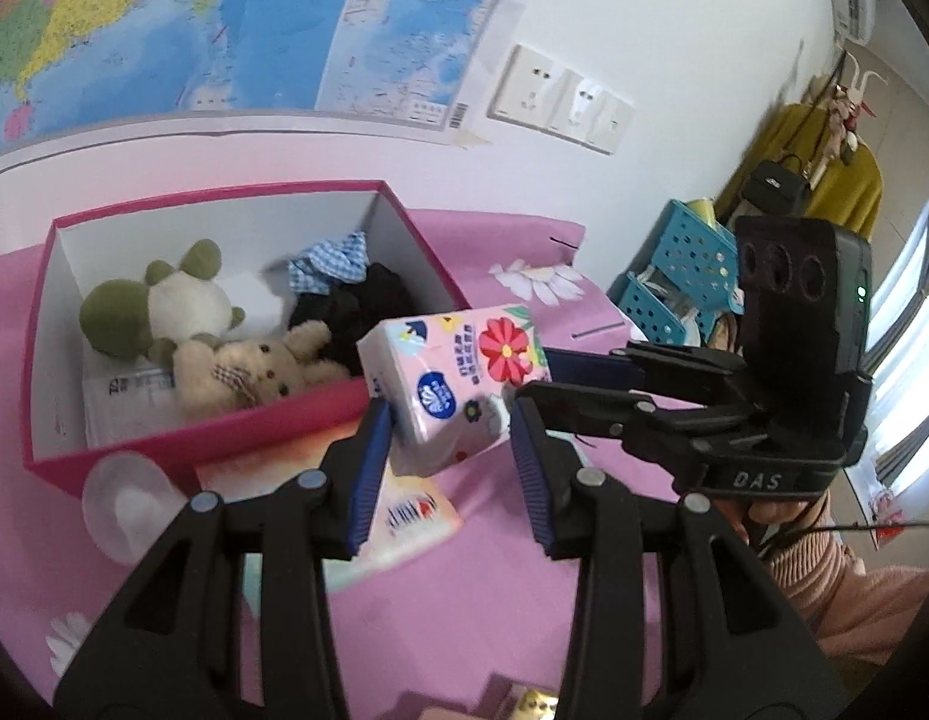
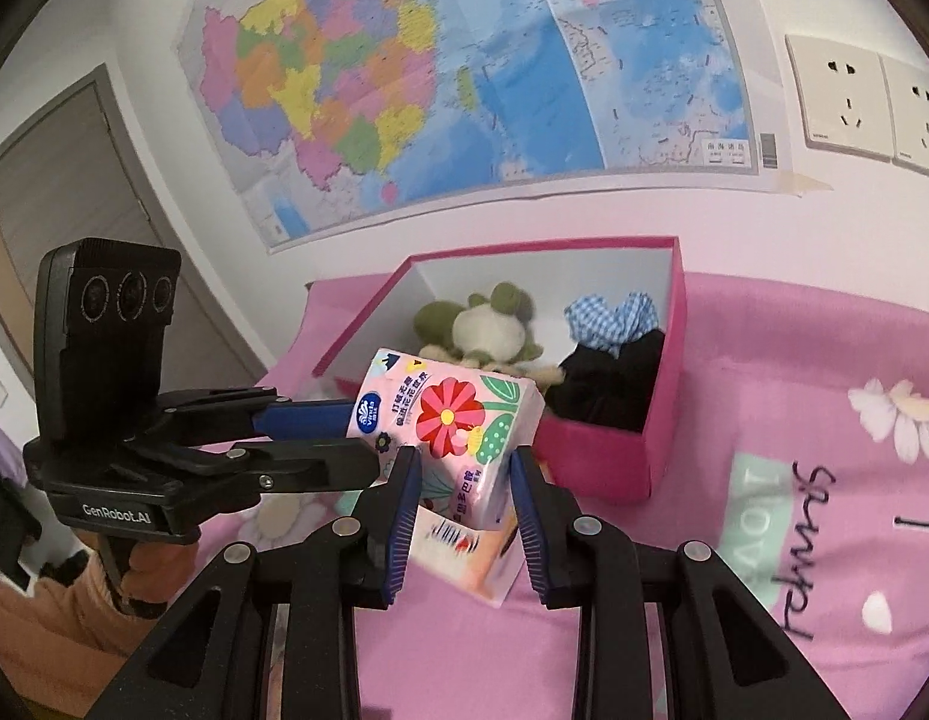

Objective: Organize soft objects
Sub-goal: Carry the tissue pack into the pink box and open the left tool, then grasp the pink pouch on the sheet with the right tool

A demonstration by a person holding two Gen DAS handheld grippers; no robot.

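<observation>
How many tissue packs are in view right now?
2: a floral tissue pack held between both claws above the box's near rim, and another pack lying on the bedspread beneath. More may be hidden.

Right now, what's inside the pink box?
Inside the pink box: a green-and-white plush, a tan teddy bear, blue checked cloth on black fabric, and white packaging. Whatever lies beneath the toys and fabric is covered, and the tissue pack hides the near corner.
</observation>
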